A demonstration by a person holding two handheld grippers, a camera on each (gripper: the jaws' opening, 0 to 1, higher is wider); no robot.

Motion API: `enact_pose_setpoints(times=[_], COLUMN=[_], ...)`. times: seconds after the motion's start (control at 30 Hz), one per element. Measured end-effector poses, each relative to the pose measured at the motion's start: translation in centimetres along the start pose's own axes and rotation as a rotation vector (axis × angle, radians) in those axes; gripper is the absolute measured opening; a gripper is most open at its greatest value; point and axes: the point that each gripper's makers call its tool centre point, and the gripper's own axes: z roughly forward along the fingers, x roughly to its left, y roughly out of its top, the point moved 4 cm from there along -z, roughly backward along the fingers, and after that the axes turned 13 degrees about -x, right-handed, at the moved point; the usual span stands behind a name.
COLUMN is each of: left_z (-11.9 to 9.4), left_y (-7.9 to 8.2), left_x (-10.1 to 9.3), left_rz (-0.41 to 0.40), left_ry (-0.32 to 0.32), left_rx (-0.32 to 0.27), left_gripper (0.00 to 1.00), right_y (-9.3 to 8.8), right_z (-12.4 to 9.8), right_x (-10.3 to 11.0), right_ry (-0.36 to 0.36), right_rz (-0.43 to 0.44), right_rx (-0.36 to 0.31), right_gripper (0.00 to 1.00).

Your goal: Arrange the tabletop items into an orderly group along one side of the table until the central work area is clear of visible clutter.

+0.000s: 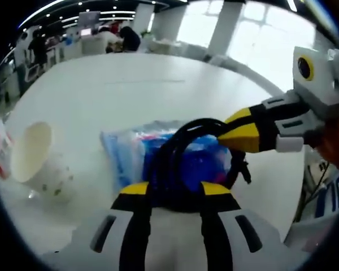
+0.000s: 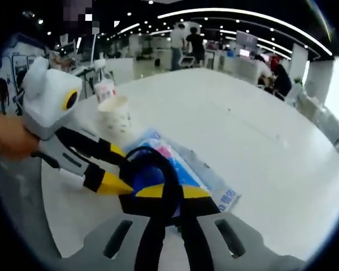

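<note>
A coiled black cable (image 1: 183, 132) hangs over a blue and white plastic packet (image 1: 124, 152) on the white table (image 1: 130, 84). My left gripper (image 1: 175, 189) has its yellow-tipped jaws closed on the lower part of the coil. My right gripper (image 1: 231, 134) reaches in from the right and pinches the top of the loop. In the right gripper view, the right gripper (image 2: 173, 192) is shut on the cable (image 2: 170, 172), and the left gripper (image 2: 114, 168) grips it from the left above the packet (image 2: 214, 183).
A white paper cup (image 1: 37, 161) with a green print stands left of the packet, also seen as the cup (image 2: 116, 113). A red and white pack (image 1: 0, 152) lies beyond it at the table edge. Bare tabletop (image 2: 260, 130) stretches behind. People and desks fill the background.
</note>
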Motion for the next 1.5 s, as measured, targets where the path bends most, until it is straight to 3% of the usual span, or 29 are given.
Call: enact_pose_setpoints(times=[0.47, 0.9, 1.2, 1.5], left_z=[0.3, 0.0, -1.2, -2.7], left_y=[0.0, 0.3, 1.2, 2.5], left_x=[-0.2, -0.1, 0.0, -0.4], left_rz=[0.020, 0.032, 0.005, -0.018], left_ry=[0.003, 0.003, 0.019, 0.010], left_rx=[0.004, -0.003, -0.015, -0.041], left_gripper=[0.29, 0.19, 0.14, 0.13], right_y=[1.8, 1.9, 2.1, 3.5], right_z=[-1.4, -1.8, -2.4, -3.5], right_x=[1.7, 2.1, 2.3, 2.5], right_ry=[0.025, 0.034, 0.031, 0.022], right_rz=[0.011, 0.045, 0.064, 0.066], right_rx=[-0.062, -0.064, -0.071, -0.109], right_gripper=[0.08, 0.08, 0.07, 0.07])
